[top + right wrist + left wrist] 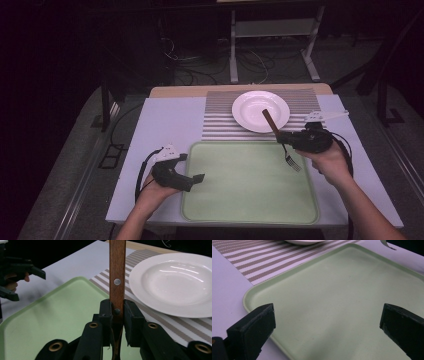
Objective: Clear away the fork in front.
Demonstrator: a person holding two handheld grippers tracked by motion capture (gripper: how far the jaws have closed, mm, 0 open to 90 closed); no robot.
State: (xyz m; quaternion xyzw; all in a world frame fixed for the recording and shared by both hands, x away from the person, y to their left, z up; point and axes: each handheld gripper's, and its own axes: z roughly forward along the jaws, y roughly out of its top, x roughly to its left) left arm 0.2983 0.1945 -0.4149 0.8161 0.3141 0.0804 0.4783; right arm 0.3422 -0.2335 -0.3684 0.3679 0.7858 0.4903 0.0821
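Right gripper (283,137) clamped on wood-handled fork (280,136), held over green tray (250,210) edge at plate's (252,107) 5 o'clock; left gripper (200,178) jaws wide apart, at tray's 9 o'clock.

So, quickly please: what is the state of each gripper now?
Left gripper: open, holding nothing, over the green tray.
Right gripper: closed on the wooden handle of the fork.

Pale green tray (240,200), white plate (247,117), grey-striped mat (217,120), brown-handled fork (280,137).
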